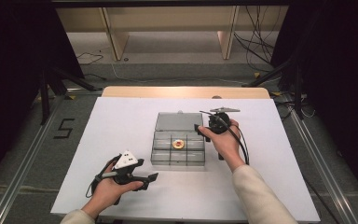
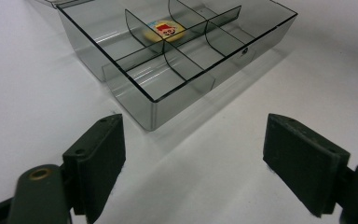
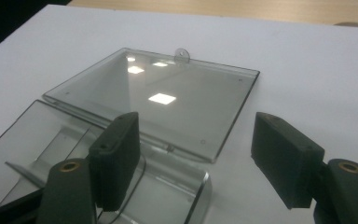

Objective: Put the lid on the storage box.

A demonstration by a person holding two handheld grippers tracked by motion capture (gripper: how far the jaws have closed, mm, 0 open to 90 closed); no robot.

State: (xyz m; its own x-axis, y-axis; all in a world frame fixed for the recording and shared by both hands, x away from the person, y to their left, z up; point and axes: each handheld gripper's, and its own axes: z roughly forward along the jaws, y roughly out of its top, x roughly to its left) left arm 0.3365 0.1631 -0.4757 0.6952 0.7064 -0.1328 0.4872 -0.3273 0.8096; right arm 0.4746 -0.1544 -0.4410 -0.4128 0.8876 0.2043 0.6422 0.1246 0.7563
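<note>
Forearms enter the bottom of the high view; the left gripper (image 1: 142,179) sits lower left, jaws apart and empty, while the right gripper (image 1: 204,129) is beside the clear box (image 1: 177,158) at centre, a yellow disc (image 1: 178,144) in its middle compartment. Left gripper view: wide-spread jaws low, box and disc (image 2: 164,31) at upper centre. Right gripper view: parted jaws holding nothing, over the box's flat-open lid (image 3: 168,102) at mid-frame.
</note>
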